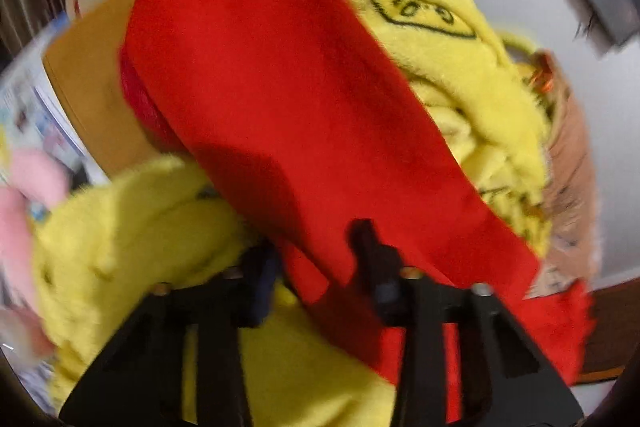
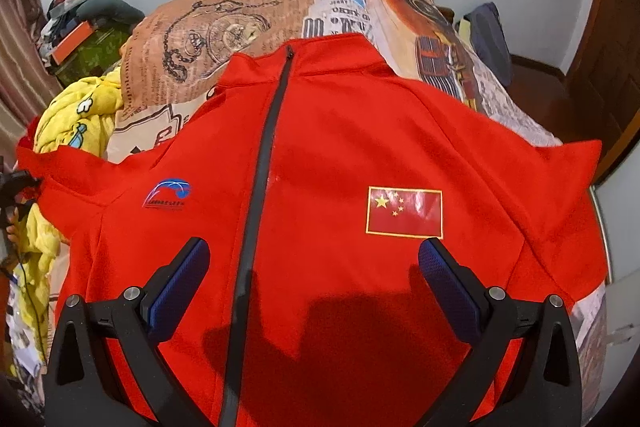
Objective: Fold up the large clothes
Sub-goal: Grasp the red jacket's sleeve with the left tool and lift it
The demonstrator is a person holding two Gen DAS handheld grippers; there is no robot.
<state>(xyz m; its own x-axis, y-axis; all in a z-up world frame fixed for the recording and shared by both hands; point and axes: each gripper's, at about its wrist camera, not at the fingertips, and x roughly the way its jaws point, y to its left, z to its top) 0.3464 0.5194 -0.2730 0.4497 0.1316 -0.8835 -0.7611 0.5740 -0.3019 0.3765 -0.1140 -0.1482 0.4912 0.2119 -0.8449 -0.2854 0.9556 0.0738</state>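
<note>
A red zip-up jacket (image 2: 320, 147) lies front-up on the bed, with a flag patch (image 2: 404, 213) and a dark zipper (image 2: 264, 167). My right gripper (image 2: 314, 247) hovers open over its chest, nothing between the blue pads (image 2: 180, 279). In the blurred left wrist view the jacket's sleeve (image 1: 260, 67) runs diagonally across a yellow fleece blanket (image 1: 440, 47). My left gripper (image 1: 318, 259) is nearly closed, with the sleeve's lower end bunched between its fingers and touching both. The right wrist view shows that sleeve end (image 2: 36, 163) stretched out at the far left.
The bed cover (image 2: 224, 27) has a newspaper print. Yellow blanket (image 2: 76, 131) is heaped along the bed's left side. A cluttered pile (image 2: 80, 23) sits at the back left, dark clothes (image 2: 488, 35) at the back right, a wooden door (image 2: 600, 67) beyond. Something pink (image 1: 24, 195) lies at the left.
</note>
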